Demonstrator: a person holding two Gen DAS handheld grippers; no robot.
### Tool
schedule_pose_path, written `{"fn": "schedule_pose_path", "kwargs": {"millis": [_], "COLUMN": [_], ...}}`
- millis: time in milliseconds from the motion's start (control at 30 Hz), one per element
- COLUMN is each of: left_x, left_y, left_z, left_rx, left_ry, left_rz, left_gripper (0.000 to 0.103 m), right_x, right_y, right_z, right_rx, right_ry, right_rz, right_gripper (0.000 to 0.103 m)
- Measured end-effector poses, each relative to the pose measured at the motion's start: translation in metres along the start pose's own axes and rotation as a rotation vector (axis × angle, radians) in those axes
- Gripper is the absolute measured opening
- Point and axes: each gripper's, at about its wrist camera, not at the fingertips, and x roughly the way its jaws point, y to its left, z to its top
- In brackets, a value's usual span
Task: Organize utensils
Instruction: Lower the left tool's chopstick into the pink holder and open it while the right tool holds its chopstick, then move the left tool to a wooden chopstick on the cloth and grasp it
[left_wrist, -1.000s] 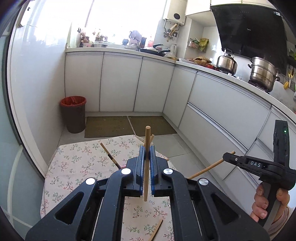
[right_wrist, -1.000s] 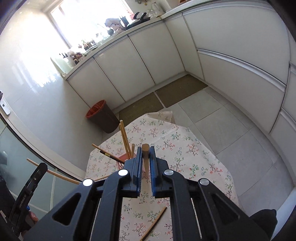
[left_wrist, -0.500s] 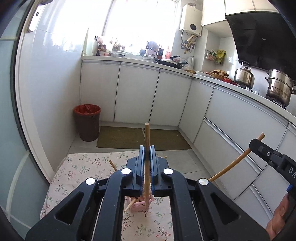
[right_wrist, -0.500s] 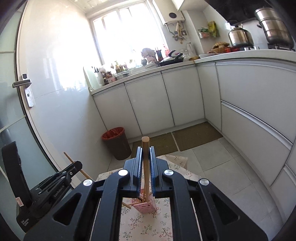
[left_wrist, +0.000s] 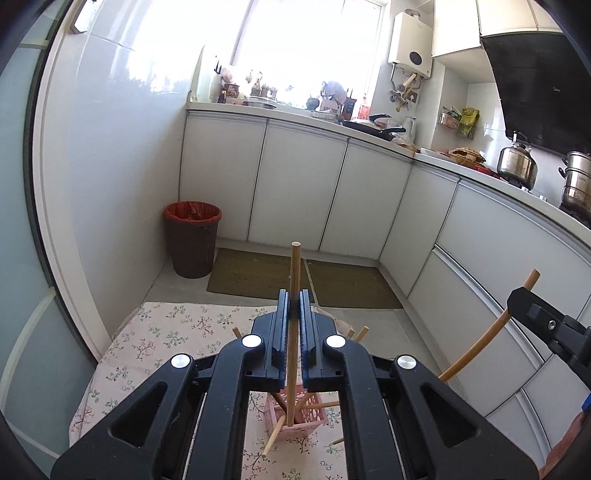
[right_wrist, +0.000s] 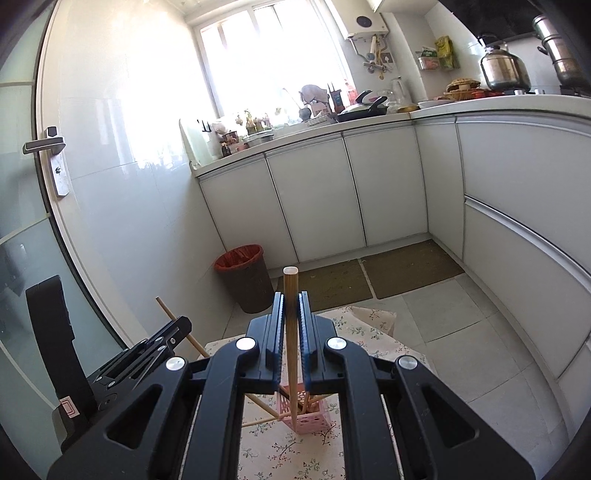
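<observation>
My left gripper (left_wrist: 292, 306) is shut on a wooden chopstick (left_wrist: 294, 280) that stands upright, its lower end over the pink perforated holder (left_wrist: 308, 424) on the floral cloth. My right gripper (right_wrist: 290, 306) is shut on another upright chopstick (right_wrist: 290, 291), whose tip points down at the same pink holder (right_wrist: 312, 421). Several chopsticks lean out of the holder. In the left wrist view the right gripper (left_wrist: 517, 301) shows at the right edge with its chopstick (left_wrist: 484, 332) slanting. In the right wrist view the left gripper (right_wrist: 183, 325) shows low on the left.
The floral tablecloth (left_wrist: 166, 332) covers a small table; a loose chopstick (left_wrist: 271, 441) lies beside the holder. Beyond are a brown bin with a red liner (left_wrist: 192, 240), floor mats (left_wrist: 255, 275), white cabinets (left_wrist: 295, 184) and pots on the stove (left_wrist: 515, 168).
Both grippers have tilted upward and shifted over the table, so the pink holder has come into view under their chopsticks. Each stays shut on its chopstick.
</observation>
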Motion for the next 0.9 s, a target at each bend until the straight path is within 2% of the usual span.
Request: {"fn": "schedule_pose_path", "kwargs": {"millis": [267, 433, 500, 700, 900], "left_x": [0.026, 0.049, 0.048, 0.032, 0.015], "left_y": [-0.003, -0.001, 0.003, 0.019, 0.041], "left_z": [-0.006, -0.021, -0.022, -0.009, -0.002], "left_rx": [0.006, 0.003, -0.015, -0.085, -0.145], "left_ry": [-0.02, 0.043, 0.047, 0.009, -0.011], "left_rz": [0.03, 0.031, 0.032, 0.036, 0.053], "left_gripper": [0.004, 0.006, 0.019, 0.027, 0.027], "right_x": [0.017, 0.031, 0.036, 0.047, 0.059], "right_y": [-0.005, -0.012, -0.013, -0.012, -0.003], "right_z": [0.0, -0.005, -0.007, -0.009, -0.013], "right_rx": [-0.006, 0.014, 0.022, 0.021, 0.003], "right_ry": [0.0, 0.023, 0.03, 0.036, 0.038], "right_rz": [0.016, 0.021, 0.022, 0.017, 0.011], "right_gripper": [0.008, 0.008, 0.008, 0.008, 0.008]}}
